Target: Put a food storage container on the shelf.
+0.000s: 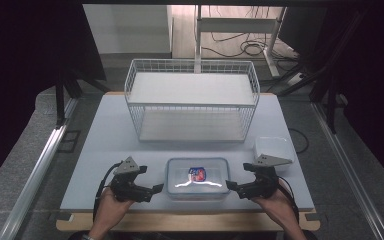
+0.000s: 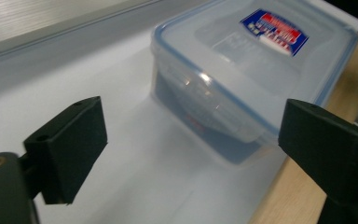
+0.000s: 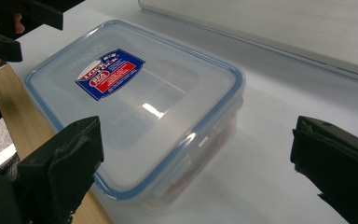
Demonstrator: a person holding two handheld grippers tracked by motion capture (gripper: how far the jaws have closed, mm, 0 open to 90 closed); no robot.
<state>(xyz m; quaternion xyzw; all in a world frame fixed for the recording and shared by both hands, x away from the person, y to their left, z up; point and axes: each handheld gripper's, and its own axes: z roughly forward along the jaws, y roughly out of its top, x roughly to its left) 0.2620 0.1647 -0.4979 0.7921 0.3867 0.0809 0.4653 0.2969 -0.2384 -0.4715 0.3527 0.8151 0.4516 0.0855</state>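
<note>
A clear plastic food container (image 1: 197, 178) with a blue-rimmed lid and a red and blue label sits near the table's front edge. My left gripper (image 1: 156, 189) rests just left of it, jaws wide open and aimed at its left end. In the left gripper view the container (image 2: 251, 70) lies ahead between the spread jaws, untouched. My right gripper (image 1: 230, 187) mirrors it at the container's right end, open too. The right gripper view has the container (image 3: 135, 107) close in front, its near corner between the jaws, and the left gripper (image 3: 9, 28) beyond it.
A white wire basket rack (image 1: 192, 100) with two shelves stands at the back middle of the table. A small white box (image 1: 274, 147) sits at the right, behind my right gripper. The table's wooden front edge (image 1: 190, 220) runs just below both hands.
</note>
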